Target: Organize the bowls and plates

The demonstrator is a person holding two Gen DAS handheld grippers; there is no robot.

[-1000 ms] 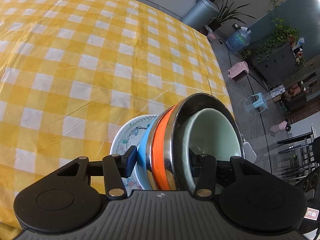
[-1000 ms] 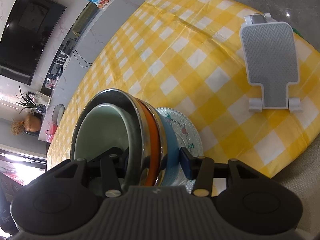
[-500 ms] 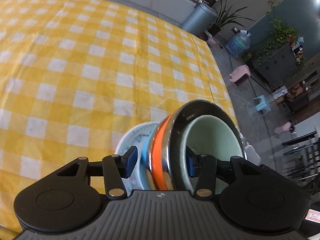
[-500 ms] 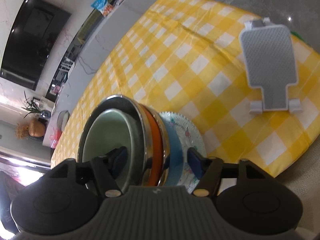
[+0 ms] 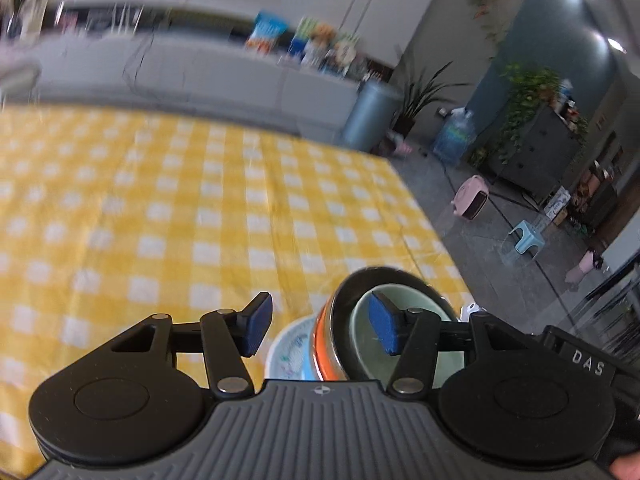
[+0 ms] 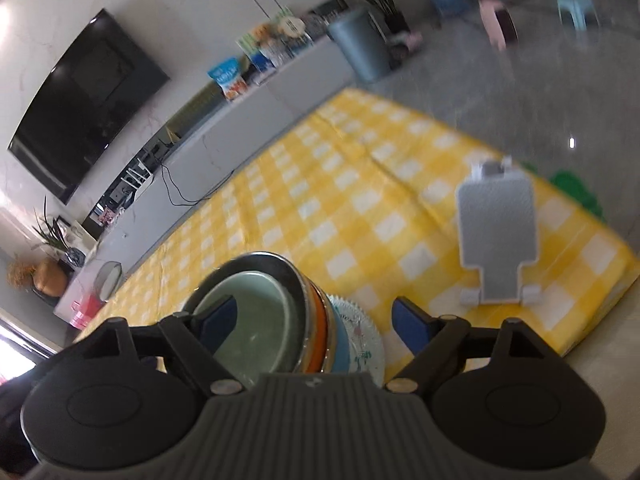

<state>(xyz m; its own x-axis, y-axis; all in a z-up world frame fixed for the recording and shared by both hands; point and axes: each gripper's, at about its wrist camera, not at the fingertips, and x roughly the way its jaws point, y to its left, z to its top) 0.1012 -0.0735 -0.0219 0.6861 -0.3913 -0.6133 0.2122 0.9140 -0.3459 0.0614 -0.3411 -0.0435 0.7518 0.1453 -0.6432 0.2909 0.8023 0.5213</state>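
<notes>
Both grippers hang spread wide, gripping nothing: left gripper [image 5: 320, 330], right gripper [image 6: 316, 320]. The stack of bowls [image 6: 272, 312] sits nested on the patterned plate [image 6: 360, 344] at six o'clock on the yellow checked tablecloth [image 6: 360, 200]. Grey stand [image 6: 496, 232] at three o'clock.

Glossy metal bowl [image 5: 394, 276] (orange band) nests a smooth pale-green glazed bowl [image 6: 256, 320] on creased checked cloth [image 6: 360, 200].

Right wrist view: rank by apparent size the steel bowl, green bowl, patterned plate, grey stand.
1. steel bowl, widest rim
2. green bowl, nested inside it
3. grey stand and patterned plate: not ranked, since the plate is largely hidden under the stack and the stand sits farther from the camera.
</notes>
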